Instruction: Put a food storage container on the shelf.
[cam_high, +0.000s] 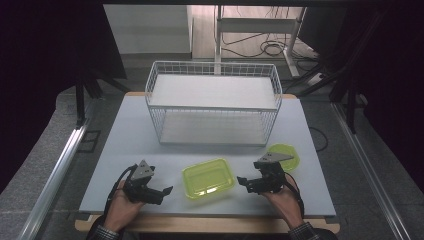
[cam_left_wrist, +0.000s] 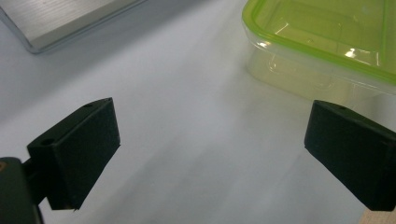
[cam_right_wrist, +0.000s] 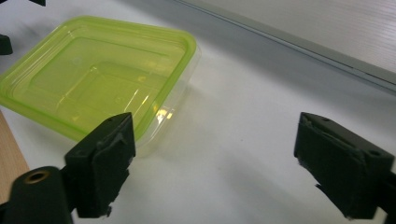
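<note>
White tabletop (cam_high: 125, 150) carries a wire basket (cam_high: 212, 102) at the back. Between the two grippers sits a green rectangular container (cam_high: 208, 178), apart from both. Left gripper (cam_high: 165, 192) is released, jaws wide and empty. Right gripper (cam_high: 243, 183) is likewise released and empty; a round green lid (cam_high: 290, 152) lies just behind it.

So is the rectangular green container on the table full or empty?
Empty: the rectangular container shows only its bare see-through bottom, also in the right gripper view.

Black grippers (cam_high: 167, 190) w/ grey triangular plates (checked cuffs)
</note>
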